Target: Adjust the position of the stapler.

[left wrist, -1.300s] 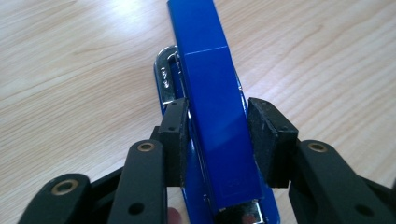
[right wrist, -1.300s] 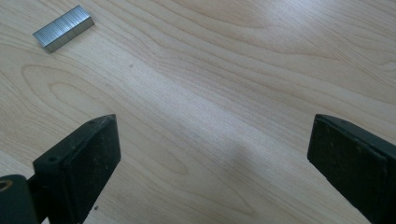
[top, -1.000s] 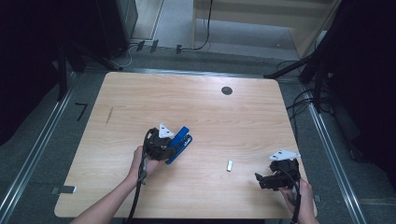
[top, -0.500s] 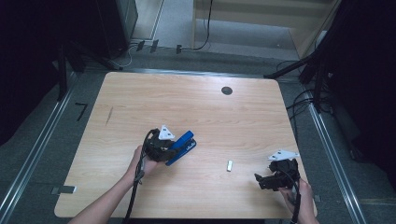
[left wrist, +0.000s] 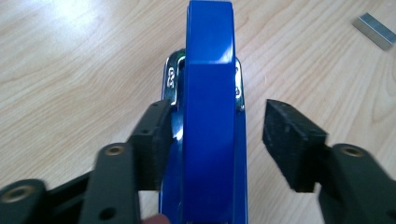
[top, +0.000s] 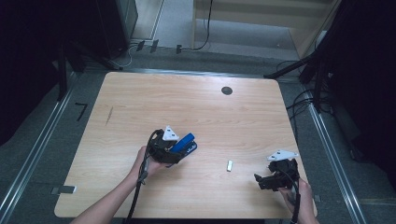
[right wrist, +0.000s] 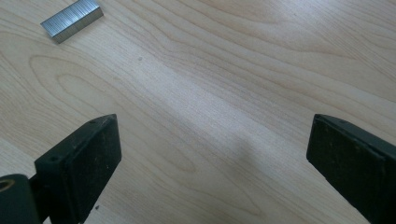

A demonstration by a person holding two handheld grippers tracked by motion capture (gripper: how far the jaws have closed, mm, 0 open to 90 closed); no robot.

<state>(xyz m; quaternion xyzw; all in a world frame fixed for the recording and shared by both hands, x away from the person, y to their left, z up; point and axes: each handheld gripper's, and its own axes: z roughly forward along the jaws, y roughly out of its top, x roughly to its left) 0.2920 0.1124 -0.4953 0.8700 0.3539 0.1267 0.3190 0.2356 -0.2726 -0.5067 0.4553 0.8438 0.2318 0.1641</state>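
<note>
In the high view, the left gripper (top: pixel 180 148) sits left of centre over the wooden table (top: pixel 140 107), with the blue stapler (top: pixel 185 143) poking out of its front toward the upper right; the strip of staples (top: pixel 229 165) lies right of it, roughly between the two hands, and the right gripper (top: pixel 264 181) rests low at the lower right, well apart from both. In the left gripper view, the stapler (left wrist: pixel 208 116) runs up the middle of the frame between the two black jaws, which have just been opening: the left pad is against the stapler's side or just beside it, while the right pad stands clear with bare table showing in the gap. The risk here is that the stapler is no longer clamped, so any lift or swing of that hand could tip it or let it slide out, and it may be nudged crooked. The staple strip (left wrist: pixel 374 31) sits in the upper right corner of this frame, near enough that a sideways sweep could knock it. In the right gripper view, the jaws stand wide over bare wood with nothing between them, and the staples (right wrist: pixel 71 19) lie at the upper left; closing on such a thin, loose strip could snap it or skid it away.
</note>
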